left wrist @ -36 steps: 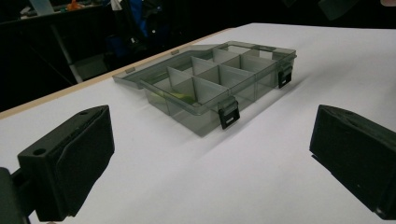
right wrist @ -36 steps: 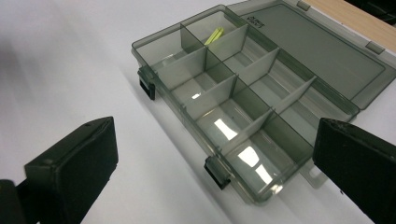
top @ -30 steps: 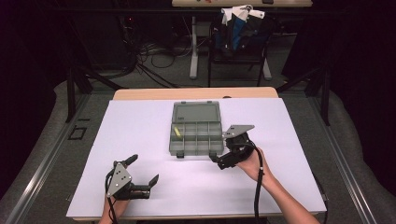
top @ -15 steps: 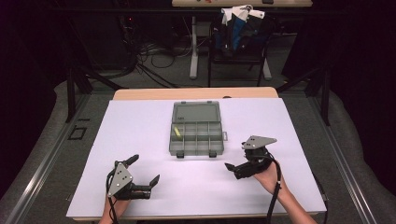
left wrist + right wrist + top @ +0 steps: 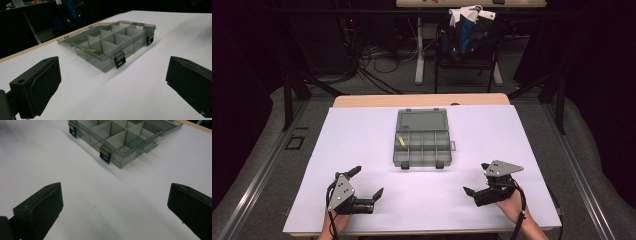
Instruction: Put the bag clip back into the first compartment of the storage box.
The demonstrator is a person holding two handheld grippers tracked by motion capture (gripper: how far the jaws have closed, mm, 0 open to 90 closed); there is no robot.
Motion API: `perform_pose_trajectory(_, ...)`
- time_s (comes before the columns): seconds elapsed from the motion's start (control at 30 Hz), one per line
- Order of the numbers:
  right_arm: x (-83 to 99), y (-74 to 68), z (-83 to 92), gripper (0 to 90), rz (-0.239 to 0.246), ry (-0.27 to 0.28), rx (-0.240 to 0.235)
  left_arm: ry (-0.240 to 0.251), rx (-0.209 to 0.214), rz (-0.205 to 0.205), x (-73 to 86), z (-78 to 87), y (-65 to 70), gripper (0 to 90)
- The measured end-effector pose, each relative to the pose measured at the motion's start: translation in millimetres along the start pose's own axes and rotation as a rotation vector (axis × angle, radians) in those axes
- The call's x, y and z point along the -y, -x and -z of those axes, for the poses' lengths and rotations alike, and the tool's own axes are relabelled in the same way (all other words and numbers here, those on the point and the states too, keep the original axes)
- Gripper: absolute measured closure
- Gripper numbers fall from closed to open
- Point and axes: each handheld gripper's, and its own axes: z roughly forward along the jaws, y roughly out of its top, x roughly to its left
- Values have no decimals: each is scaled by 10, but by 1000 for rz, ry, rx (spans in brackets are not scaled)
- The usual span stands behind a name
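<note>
A smoky grey plastic organizer box [image 5: 422, 142] lies in the middle of the white table, its lid [image 5: 422, 121] folded flat to the far side. A small yellow piece [image 5: 401, 141] rests in a left compartment; the other compartments look bare. My left gripper [image 5: 368, 181] sits near the front left, open and holding nothing. The right gripper [image 5: 476, 178] is near the front right, also open and holding nothing. In the left gripper view the box [image 5: 112, 42] lies ahead between the spread jaws. In the right gripper view the box [image 5: 117, 135] is at the top, two black latches facing me.
A white sheet [image 5: 522, 145] covers the table, with a wooden edge [image 5: 422, 100] along the far side. Beyond it stand a chair draped with blue and white cloth [image 5: 467, 25] and floor cables [image 5: 377, 60]. Wide bare sheet lies between the grippers and the box.
My right gripper has drawn back from the box's front right corner toward the near right of the table. The left gripper has stayed still.
</note>
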Motion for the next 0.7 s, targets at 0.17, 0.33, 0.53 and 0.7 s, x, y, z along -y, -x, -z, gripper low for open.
perform_pose_trajectory(0.17, 120, -32, 52, 0, 14, 15, 9, -3, -2, -1, 2, 1, -3, 0)
perform_pose_trajectory(0.33, 236, -72, 90, 0, 44, 33, 28, -6, 0, 0, 3, -4, 5, 0)
perform_pose_trajectory(0.53, 316, -80, 148, 0, 41, 79, 27, -6, 2, -1, 3, -14, 9, 0)
perform_pose_trajectory(0.7, 318, -66, 152, 0, 48, 78, 32, -12, 6, -6, 1, -26, 16, 0)
